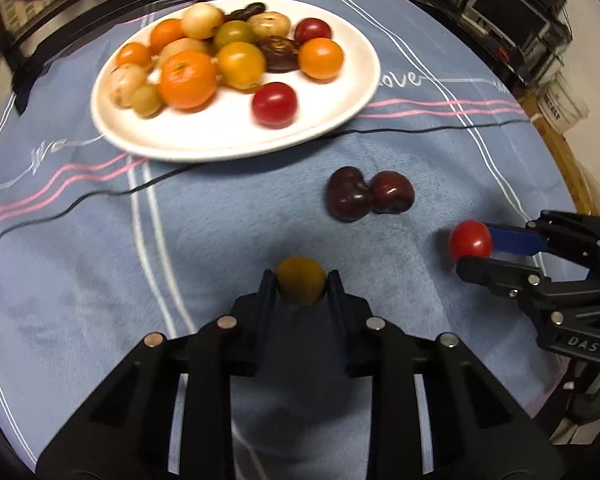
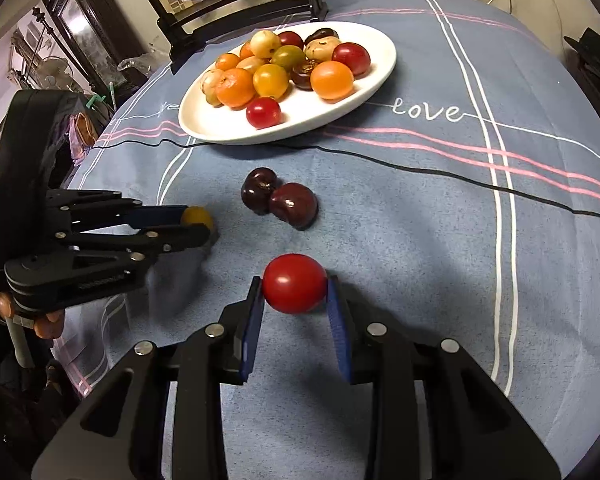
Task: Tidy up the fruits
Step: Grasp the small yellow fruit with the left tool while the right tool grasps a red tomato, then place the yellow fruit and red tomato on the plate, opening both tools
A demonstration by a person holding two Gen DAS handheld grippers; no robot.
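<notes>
My left gripper (image 1: 301, 282) is shut on a small yellow tomato (image 1: 301, 280), near the blue tablecloth; it also shows in the right wrist view (image 2: 198, 224) with the yellow tomato (image 2: 198, 216). My right gripper (image 2: 295, 286) is shut on a red tomato (image 2: 295, 283), also seen in the left wrist view (image 1: 470, 240). Two dark cherries (image 1: 368, 194) (image 2: 280, 198) lie touching each other on the cloth between the grippers and the white plate (image 1: 340, 108) (image 2: 340, 104), which holds several mixed fruits.
A black cable (image 2: 460, 174) runs across the cloth in front of the plate. A dark chair (image 2: 236, 12) stands behind the table. Shelving and clutter (image 1: 512, 20) sit beyond the table's right edge.
</notes>
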